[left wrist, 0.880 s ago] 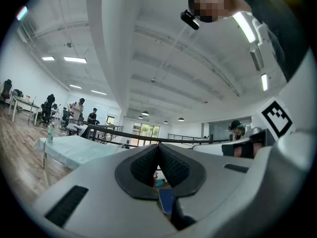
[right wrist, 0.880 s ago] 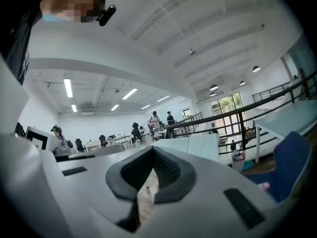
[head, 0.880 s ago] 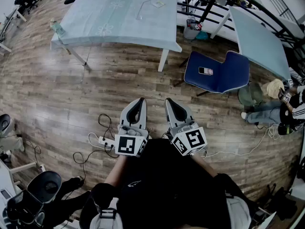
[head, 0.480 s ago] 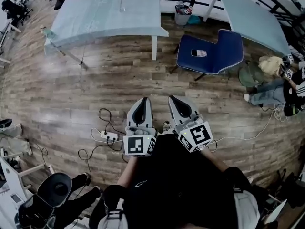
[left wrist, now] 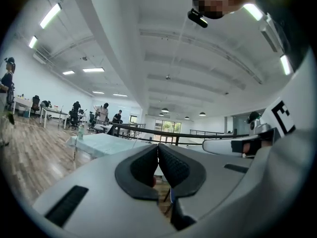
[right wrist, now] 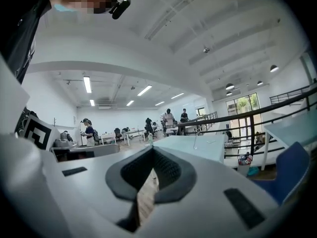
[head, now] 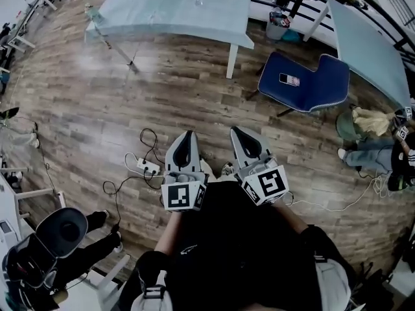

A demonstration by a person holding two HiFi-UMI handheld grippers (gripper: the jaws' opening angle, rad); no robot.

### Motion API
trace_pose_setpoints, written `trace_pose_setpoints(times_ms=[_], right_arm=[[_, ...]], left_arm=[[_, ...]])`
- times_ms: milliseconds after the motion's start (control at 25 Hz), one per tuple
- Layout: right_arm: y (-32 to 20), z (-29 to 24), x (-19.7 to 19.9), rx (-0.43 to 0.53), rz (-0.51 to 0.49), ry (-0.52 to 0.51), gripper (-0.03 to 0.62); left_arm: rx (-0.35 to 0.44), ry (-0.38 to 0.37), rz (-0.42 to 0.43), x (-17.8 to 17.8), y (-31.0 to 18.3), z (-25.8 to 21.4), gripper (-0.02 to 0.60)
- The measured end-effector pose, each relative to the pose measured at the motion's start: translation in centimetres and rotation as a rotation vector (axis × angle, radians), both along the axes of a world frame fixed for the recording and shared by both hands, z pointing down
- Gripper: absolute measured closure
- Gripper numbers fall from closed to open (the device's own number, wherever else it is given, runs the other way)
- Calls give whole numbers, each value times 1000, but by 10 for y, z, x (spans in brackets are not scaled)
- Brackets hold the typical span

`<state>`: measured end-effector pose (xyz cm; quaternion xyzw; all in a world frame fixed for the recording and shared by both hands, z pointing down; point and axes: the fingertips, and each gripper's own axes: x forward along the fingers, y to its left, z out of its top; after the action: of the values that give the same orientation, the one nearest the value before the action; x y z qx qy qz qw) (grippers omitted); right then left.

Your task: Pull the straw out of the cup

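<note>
Since half a second ago the head view has swung. Table [head: 168,15] and blue chair [head: 305,86] now sit further right in it. Both tongs keep their place, close in front of the body.

- Left tongs [left wrist: 158,148]: pressed together, nothing between the pads, pointing level.
- Right tongs [right wrist: 151,151]: tips meeting too, empty, level beside the left pair.
- Table: well ahead of both tips, across a stretch of wooden floor [head: 97,109]. The chair stands ahead and right of the right tongs.
- Straw [right wrist: 196,140]: a thin bent line standing on the table top, far ahead and slightly right of the right tips.
- Cup: too small to make out at this range.

Step in hand, as I judge it, is the approach; the pull itself is not begun. The next move calls for closing the gap to the table. One pair would then need to spread around the straw, and the other would likely steady the cup.
</note>
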<state>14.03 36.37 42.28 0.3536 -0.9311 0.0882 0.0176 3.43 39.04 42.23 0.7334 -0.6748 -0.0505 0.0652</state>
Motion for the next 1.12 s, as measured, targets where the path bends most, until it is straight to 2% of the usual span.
trace_pose_setpoints(times_ms=[200, 320, 520, 680, 1120], right_arm=[[1, -2, 5, 10, -2, -4, 586], [-1, 3, 8, 1, 4, 0, 586], [-11, 6, 2, 16, 9, 15, 586], [-37, 4, -12, 24, 14, 26, 586], [-123, -8, -74, 21, 41, 42, 586]], left_arm=[[-19, -32, -3, 3, 2, 8, 566], [16, -23, 5, 10, -4, 3, 566], [-21, -34, 41, 16, -15, 13, 566], [22, -27, 55, 1, -46, 2, 566], [26, -6, 120, -49, -143, 0, 566]])
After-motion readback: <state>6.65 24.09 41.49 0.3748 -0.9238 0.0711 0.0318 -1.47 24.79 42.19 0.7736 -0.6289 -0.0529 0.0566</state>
